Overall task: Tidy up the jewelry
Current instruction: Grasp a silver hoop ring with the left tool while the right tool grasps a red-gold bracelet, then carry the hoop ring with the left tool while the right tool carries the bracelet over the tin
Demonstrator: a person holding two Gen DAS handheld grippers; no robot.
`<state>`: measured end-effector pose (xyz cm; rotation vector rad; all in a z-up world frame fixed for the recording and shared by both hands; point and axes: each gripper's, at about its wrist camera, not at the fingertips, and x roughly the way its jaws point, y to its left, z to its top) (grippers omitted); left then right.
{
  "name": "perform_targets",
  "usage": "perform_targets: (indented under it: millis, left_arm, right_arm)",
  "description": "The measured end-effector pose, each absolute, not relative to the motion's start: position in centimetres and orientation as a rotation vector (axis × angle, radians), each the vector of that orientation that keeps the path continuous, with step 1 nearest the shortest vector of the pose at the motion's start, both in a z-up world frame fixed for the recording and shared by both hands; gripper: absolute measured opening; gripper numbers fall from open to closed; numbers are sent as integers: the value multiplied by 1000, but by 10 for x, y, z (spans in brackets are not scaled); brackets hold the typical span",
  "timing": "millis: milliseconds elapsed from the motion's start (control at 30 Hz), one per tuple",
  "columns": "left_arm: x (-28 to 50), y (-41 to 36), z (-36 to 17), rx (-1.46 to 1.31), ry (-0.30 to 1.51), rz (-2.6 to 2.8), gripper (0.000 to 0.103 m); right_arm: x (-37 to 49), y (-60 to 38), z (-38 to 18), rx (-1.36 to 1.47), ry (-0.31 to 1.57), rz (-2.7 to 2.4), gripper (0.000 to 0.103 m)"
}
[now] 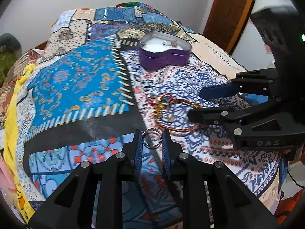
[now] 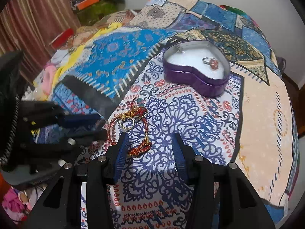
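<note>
left fingers (image 1: 152, 140) pinching silver ring (image 1: 152, 138), right fingers (image 2: 150, 143) spread beside tangled bracelets (image 2: 134, 126), purple heart tin (image 2: 196, 80) beyond

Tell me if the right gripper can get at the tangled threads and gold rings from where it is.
Probably yes: the right gripper is open, the red thread and gold rings lie just ahead by its left finger, uncovered; the left gripper is close beside.

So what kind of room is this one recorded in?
Most likely a bedroom at home: the work surface looks like a bed under a patchwork bedspread, with a wooden door behind it and striped curtains to one side.
</note>
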<state>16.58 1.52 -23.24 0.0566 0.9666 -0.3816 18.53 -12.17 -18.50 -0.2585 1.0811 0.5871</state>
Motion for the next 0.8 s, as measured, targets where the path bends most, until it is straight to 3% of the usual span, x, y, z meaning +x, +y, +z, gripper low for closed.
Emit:
perform_targets:
  millis: [67,133,267,800]
  left_arm:
    - [166,22,-232,40,963,-363,20]
    - [166,27,-231,22,961,-348,20]
    - [166,30,-228,10,951,-334,20]
    - [167,25,-189,-13,862,-302,20]
  right_arm:
    - [184,-118,-188,-319,1074,587,26]
    - [183,-118,-191,-353,1066,597,23]
    - [182,-119,-190,-386,1048,591,6]
    - [181,-156,-127,-269,874,499,5]
